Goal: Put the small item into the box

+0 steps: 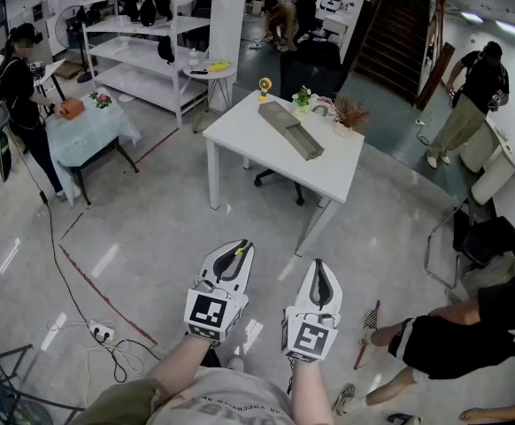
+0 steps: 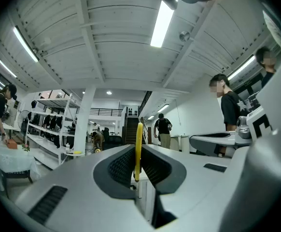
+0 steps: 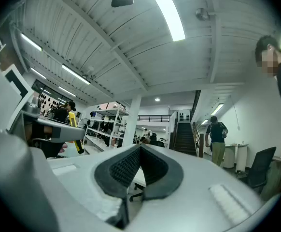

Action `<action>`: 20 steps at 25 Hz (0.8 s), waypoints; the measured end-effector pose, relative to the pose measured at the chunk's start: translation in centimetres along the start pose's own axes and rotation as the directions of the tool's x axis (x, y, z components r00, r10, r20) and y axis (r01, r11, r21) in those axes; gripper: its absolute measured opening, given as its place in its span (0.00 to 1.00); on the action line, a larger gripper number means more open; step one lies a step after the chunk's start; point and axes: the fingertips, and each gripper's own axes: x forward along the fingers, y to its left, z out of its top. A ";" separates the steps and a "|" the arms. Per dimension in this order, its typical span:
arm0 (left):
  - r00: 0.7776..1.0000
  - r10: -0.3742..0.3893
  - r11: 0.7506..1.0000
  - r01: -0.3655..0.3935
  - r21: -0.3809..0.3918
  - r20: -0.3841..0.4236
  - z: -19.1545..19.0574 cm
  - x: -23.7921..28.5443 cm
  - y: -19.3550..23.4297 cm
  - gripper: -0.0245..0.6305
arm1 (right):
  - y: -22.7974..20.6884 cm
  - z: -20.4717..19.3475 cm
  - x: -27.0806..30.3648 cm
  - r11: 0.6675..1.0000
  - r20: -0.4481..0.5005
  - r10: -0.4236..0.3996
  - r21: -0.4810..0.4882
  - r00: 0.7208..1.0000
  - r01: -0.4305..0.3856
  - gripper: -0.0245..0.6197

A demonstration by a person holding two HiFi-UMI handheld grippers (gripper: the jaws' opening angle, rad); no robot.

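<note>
A long, shallow olive-grey box [image 1: 291, 129] lies open on the white table [image 1: 240, 135], well ahead of both grippers. My left gripper [image 1: 237, 251] is held over the floor, level, and is shut on a thin yellow item [image 2: 138, 149] that stands upright between its dark pads [image 2: 120, 166]. From the right gripper view the same yellow item [image 3: 75, 129] shows sticking out of the left gripper at the left edge. My right gripper [image 1: 320, 270] is beside the left one. Its jaws [image 3: 139, 152] are shut with nothing between them.
On the table's far edge stand a small gold ornament [image 1: 264, 86], a potted plant [image 1: 303, 98] and a dried bouquet [image 1: 351, 112]. A power strip with cable [image 1: 102, 332] lies on the floor at left. A person sits on the floor at right [image 1: 452, 339]. A cloth-covered side table [image 1: 85, 131] stands left.
</note>
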 end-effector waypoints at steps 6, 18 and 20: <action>1.000 0.004 1.000 -0.004 0.001 -0.003 -0.1 0.1 -0.3 0.10 | -0.2 0.0 -0.2 1.000 0.002 0.002 -0.004 1.000 -0.002 0.04; 1.000 -0.003 1.000 0.003 -0.012 -0.028 -0.7 1.3 0.9 0.10 | 0.1 -0.4 1.3 0.999 0.002 0.024 0.030 1.000 -0.024 0.04; 0.999 -0.007 1.000 0.006 -0.016 -0.032 -0.6 1.9 1.5 0.10 | 0.3 -0.4 2.0 0.997 0.012 0.038 0.062 0.999 -0.039 0.04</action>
